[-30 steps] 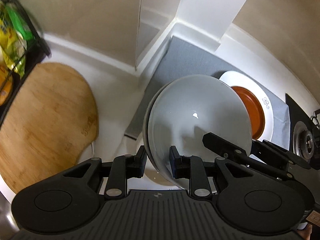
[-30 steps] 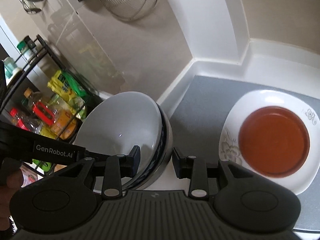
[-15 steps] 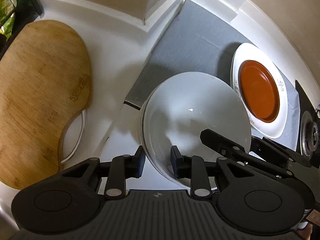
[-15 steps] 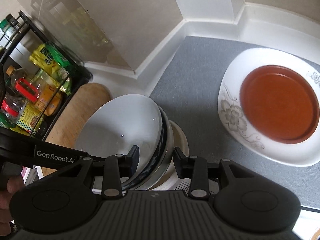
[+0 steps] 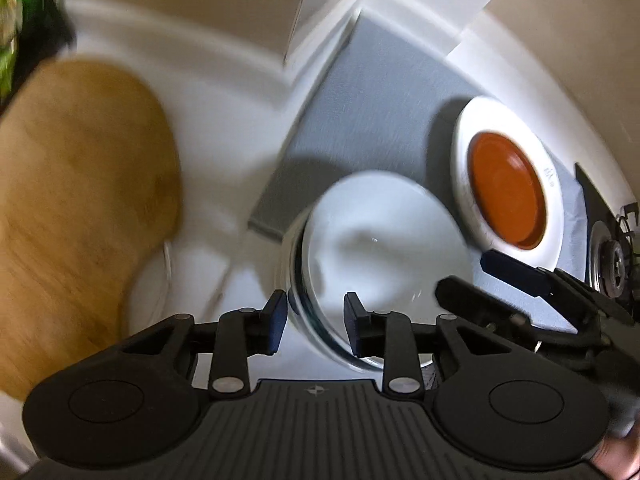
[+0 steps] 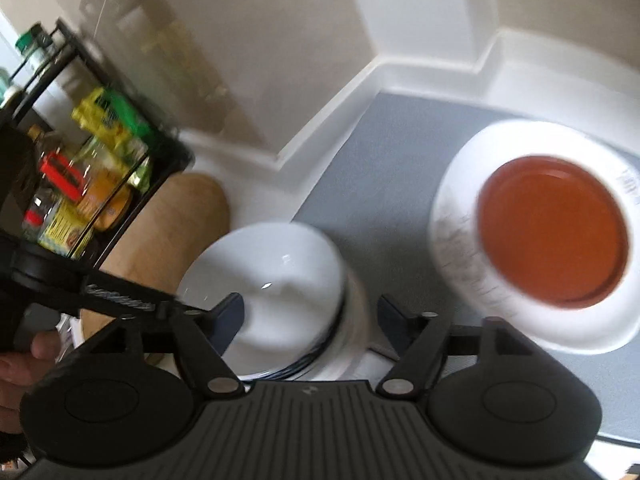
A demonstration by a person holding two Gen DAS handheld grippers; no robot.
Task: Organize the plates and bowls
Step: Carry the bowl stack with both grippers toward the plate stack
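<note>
A stack of white bowls (image 5: 380,240) sits near the front corner of the grey mat (image 5: 372,120); it also shows in the right wrist view (image 6: 276,280). My left gripper (image 5: 316,320) straddles the stack's near rim, its jaws set around the rim with a small gap. My right gripper (image 6: 310,320) has its jaws wide apart on either side of the stack's right rim. A white plate (image 5: 468,148) with an orange plate (image 5: 506,192) on it lies on the mat to the right; both show in the right wrist view, the white plate (image 6: 456,236) and the orange plate (image 6: 552,232).
A wooden cutting board (image 5: 76,208) lies on the white counter at left. A black wire rack (image 6: 80,184) with bottles and packets stands beyond it. White walls form a corner behind the mat. A stove burner (image 5: 608,260) sits at far right.
The bowl stack has come down toward the mat's corner and both grippers have widened; the right one has opened clearly off the rim. Both views are motion-blurred now.
</note>
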